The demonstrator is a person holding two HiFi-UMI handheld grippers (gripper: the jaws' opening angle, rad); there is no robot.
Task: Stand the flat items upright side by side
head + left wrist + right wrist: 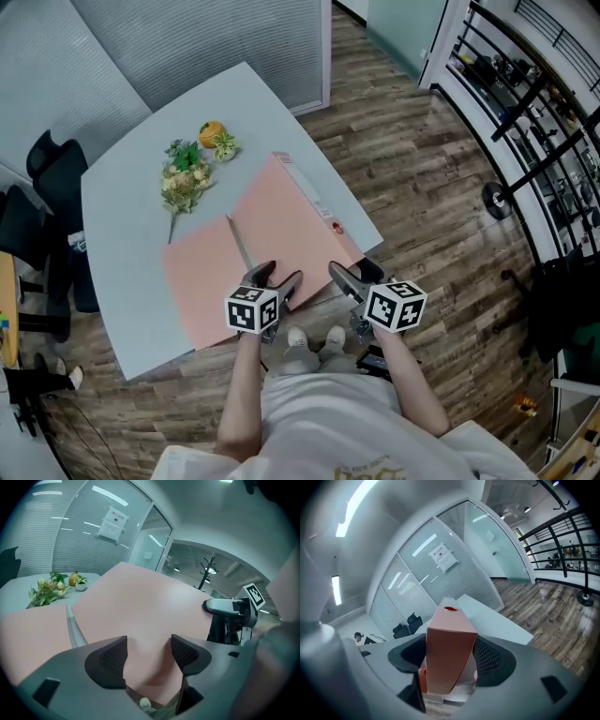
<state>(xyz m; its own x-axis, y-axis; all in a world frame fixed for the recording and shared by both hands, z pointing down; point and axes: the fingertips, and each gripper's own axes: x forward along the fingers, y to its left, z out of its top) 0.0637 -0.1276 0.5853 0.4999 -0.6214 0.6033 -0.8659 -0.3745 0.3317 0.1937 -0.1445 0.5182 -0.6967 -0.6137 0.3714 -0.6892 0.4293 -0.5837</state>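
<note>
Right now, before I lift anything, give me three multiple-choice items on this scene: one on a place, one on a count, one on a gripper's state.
1. Where do the flowers lie?
A) beyond the folders, near the orange
B) on a folder
C) on the floor

2. How many pink folders are on the table?
A) one
B) two
C) four

3. The right gripper is:
A) open, empty
B) shut on the right folder
C) holding fruit

Answers: 1 A, they rest on bare tabletop. 2 B, a left folder lies beside the right one. 3 B, both pads press its narrow edge.

Wood-plank floor (pixel 422 187), frosted glass partition (pixel 216 37) (horizontal blinds), black chairs (pixel 52 164), black railing (pixel 564 550).
</note>
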